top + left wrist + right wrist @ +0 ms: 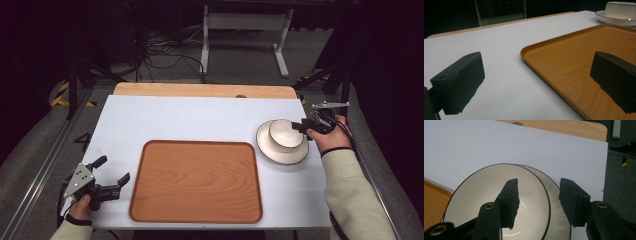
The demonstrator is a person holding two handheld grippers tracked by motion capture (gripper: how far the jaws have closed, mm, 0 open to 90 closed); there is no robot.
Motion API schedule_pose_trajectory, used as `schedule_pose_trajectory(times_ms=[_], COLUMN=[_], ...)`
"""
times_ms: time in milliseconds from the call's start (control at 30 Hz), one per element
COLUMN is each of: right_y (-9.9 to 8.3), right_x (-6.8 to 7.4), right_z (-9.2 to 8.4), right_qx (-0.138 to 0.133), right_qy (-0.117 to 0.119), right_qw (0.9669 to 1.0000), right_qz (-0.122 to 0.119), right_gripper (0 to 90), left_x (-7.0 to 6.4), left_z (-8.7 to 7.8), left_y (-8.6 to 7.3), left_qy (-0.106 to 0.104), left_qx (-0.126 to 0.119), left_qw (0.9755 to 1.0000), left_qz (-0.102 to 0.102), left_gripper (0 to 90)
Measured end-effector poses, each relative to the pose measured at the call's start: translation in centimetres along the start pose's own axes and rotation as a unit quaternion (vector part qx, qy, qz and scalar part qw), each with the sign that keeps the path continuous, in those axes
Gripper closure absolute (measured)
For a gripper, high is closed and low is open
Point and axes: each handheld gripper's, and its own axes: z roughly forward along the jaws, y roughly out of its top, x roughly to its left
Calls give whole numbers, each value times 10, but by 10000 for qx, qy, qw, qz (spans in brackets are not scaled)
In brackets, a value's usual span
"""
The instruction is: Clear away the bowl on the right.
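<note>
Lab or recording rig, not a home. Dark curtained surround, metal frame rails [40, 165], loose cables [160, 55] on grey floor, hazard tape [62, 97], white-covered tabletop [200, 120].

Bench [200, 120]: white top sheet over light wooden board, wood strip exposed along far edge.
On bench, centre toward near edge: wooden tray [196, 181], rectangular, rounded corners, raised rim, lying flat.
On bench, right of tray, just apart from it: white saucer [267, 150], dark-lined rim; white bowl [286, 135] standing on saucer.
</note>
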Motion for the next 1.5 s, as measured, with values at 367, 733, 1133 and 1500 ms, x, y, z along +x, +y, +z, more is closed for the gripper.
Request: schedule_pose_trajectory(times_ms=[367,733,1133,1500], right_y=[-6,-11,-16,-15], right_x=[0,-4,-4,-3], right_z=[14,21,31,29], right_qx=[487,679,859,867], right_qy=[-103,-91,-65,-86], right_qw=[9987,9974,9956,9951], right_qz=[110,243,365,471], right_gripper=[593,667,808,827], left_x=[0,0,0,0], left_z=[0,0,0,0], left_y=[0,0,0,0], left_qy=[-1,-1,-2,-2], left_qx=[0,1,0,0], left_qw=[10000,10000,10000,10000], left_qz=[-2,-2,1,3], left_gripper=[3,3,3,3])
